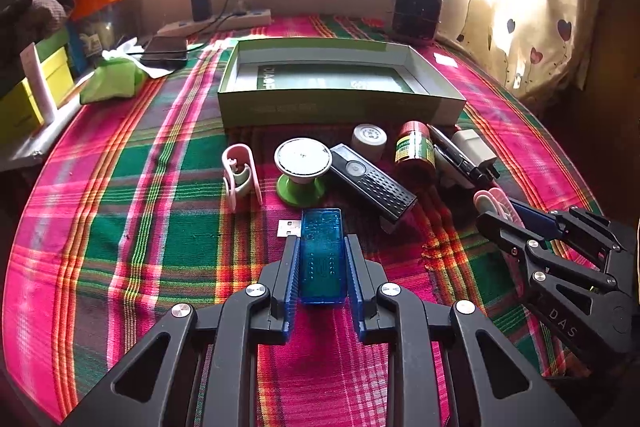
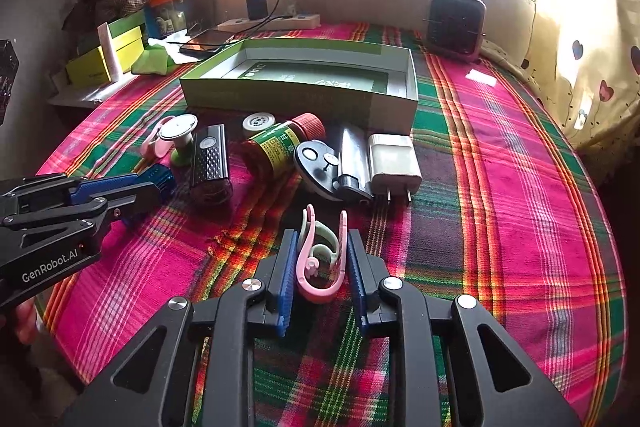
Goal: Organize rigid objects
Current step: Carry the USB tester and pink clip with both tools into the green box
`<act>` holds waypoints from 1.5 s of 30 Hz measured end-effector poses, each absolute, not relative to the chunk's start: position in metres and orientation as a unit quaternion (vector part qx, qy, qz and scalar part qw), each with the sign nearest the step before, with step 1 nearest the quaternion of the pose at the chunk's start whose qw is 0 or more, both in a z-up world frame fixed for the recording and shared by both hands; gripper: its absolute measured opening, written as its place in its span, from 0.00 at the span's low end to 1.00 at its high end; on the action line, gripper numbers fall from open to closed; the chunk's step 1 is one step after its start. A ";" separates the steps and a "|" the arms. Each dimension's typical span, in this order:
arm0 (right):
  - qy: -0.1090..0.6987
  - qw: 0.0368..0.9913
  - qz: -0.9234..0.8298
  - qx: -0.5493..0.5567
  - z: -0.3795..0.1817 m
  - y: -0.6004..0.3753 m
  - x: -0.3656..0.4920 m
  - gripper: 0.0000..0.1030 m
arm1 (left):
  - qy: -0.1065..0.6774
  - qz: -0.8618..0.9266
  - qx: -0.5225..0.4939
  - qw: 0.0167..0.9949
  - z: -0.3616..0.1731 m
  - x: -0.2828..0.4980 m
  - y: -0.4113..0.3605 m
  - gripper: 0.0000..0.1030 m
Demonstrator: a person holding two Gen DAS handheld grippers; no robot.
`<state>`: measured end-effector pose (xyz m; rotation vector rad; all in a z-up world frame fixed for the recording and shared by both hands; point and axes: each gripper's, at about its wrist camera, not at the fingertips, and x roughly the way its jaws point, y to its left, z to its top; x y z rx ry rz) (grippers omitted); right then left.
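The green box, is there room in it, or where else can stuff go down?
The green box looks empty: only its printed floor shows. Bare cloth lies right of the white charger, and more left of the pink clip. The row in front of the box is crowded.
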<state>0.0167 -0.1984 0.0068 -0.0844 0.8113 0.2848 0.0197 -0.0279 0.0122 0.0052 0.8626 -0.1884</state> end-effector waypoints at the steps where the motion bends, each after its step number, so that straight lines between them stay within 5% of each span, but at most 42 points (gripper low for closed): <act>1: 0.392 0.909 0.138 -0.040 0.009 -0.199 0.017 0.24 | 0.415 -0.091 0.003 0.905 0.014 0.019 -0.028 0.20; 30: 0.366 0.921 0.129 -0.024 0.065 -0.211 0.105 0.24 | 0.376 -0.110 -0.016 0.920 0.076 0.119 -0.012 0.20; 45: 0.405 0.906 0.123 -0.027 0.047 -0.207 0.190 0.24 | 0.399 -0.112 -0.013 0.910 0.065 0.197 -0.013 0.20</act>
